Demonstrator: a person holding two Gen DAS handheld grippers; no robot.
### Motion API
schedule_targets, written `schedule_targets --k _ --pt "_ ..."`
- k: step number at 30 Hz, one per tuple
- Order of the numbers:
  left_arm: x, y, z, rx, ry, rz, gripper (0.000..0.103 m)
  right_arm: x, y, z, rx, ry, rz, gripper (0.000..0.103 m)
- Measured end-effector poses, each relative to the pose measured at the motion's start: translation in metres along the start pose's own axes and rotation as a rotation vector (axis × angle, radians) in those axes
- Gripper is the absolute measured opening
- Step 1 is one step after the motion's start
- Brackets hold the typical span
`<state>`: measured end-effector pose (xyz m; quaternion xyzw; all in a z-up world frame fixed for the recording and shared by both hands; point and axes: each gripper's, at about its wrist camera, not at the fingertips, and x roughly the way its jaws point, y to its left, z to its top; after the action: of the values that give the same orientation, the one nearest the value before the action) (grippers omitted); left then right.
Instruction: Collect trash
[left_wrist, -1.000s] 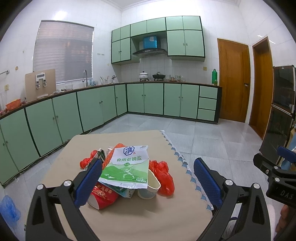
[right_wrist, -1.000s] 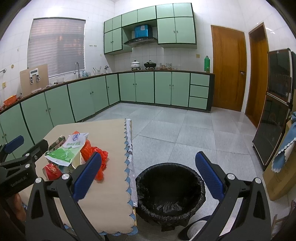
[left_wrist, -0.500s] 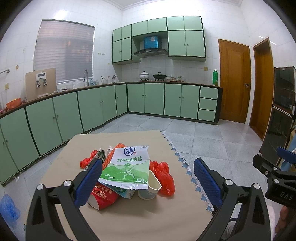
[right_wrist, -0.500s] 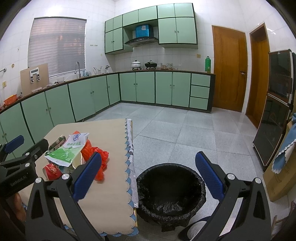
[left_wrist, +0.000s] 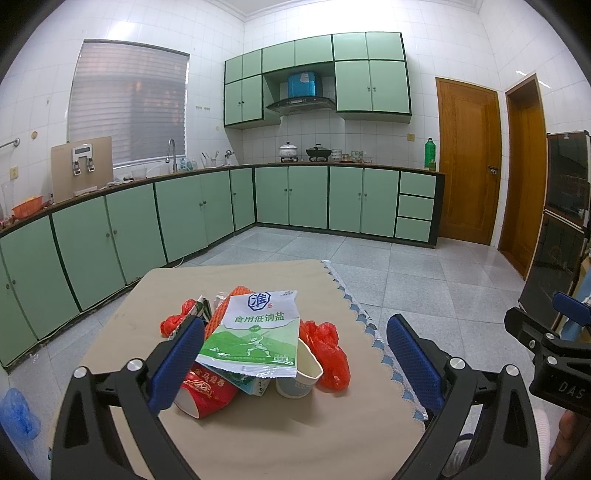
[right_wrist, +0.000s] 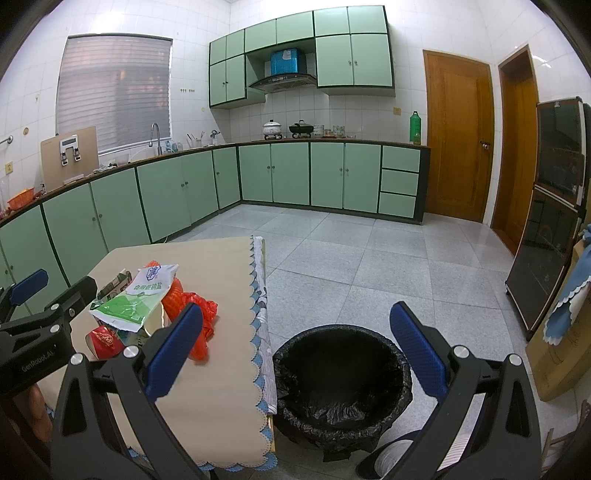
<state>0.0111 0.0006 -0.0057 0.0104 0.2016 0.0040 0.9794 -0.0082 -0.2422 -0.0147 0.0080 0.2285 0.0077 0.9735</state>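
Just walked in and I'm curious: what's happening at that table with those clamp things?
A person holds a two-finger gripper in each hand. Both the left gripper and right gripper are open and empty. A trash pile, topped by a salt bag, sits untouched on the table; a lined bin stands beside it.

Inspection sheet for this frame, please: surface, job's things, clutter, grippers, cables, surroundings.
Surface: table under beige cloth.
Job's things: trash heap mid-table: salt bag on top, red cup lying over, paper cup, red plastic bag. Black-lined bin on the floor beside the table, looks empty.
Clutter: nothing seen beyond the heap.
Grippers: left gripper open, facing the heap; right gripper open, over the bin edge.
Cables: nothing seen.
Surroundings: green cabinets, wooden doors.
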Motion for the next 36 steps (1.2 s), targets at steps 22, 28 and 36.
schedule_targets --k 22,28,36 --pt "-0.0008 0.0020 0.0005 -0.001 0.000 0.001 0.097 -0.0002 0.0000 0.0002 0.001 0.001 0.000 0.098" --pt "-0.0007 0.0022 0.0005 -0.002 0.001 0.000 0.097 0.0002 -0.0004 0.0001 0.001 0.002 0.000 0.098" --pt "0.0005 0.0075 0.0002 0.002 -0.008 0.020 0.097 0.0015 0.0008 0.0012 -0.001 0.001 0.002 0.098"
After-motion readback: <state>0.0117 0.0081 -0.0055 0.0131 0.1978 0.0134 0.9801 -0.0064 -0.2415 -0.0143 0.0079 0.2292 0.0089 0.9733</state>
